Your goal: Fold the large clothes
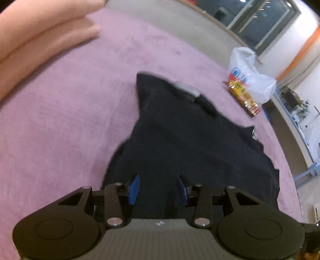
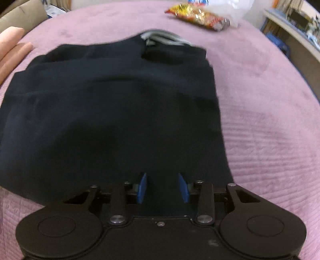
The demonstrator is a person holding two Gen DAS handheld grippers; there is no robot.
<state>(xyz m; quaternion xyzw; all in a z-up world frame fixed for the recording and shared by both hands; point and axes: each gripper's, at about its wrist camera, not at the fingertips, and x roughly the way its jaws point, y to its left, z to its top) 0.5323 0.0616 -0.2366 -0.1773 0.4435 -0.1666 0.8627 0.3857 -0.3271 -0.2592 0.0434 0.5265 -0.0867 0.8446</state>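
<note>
At the far left of both wrist views a stack of folded pink fabric (image 1: pixel 40 30) lies on the purple quilted bedspread (image 1: pixel 60 120), apart from the work, which suggests one earlier piece is already dealt with, though that is only a guess. Moving right, the dark navy garment (image 2: pixel 112 112) occupies the middle of the bed as a compact, roughly rectangular bundle; its near edge lies right under both tools and its far edge shows a grey collar or lining (image 2: pixel 166 38) peeking out from the layers. From its shape, the side folds appear finished and the piece looks close to done, with perhaps one last halving or a smoothing of the slightly uneven left layers remaining. The left gripper (image 1: pixel 159 189) sits low over the near end of the garment with its blue pads parted; dark cloth shows in the gap, but I cannot tell whether any is pinched. The right gripper (image 2: pixel 163 188) is likewise spread apart over the near hem, holding nothing that can be made out. Further right and far, a yellow-red snack packet (image 2: pixel 198 17) and a white plastic bag (image 1: pixel 250 76) rest on the bedspread, well apart from the garment.
</note>
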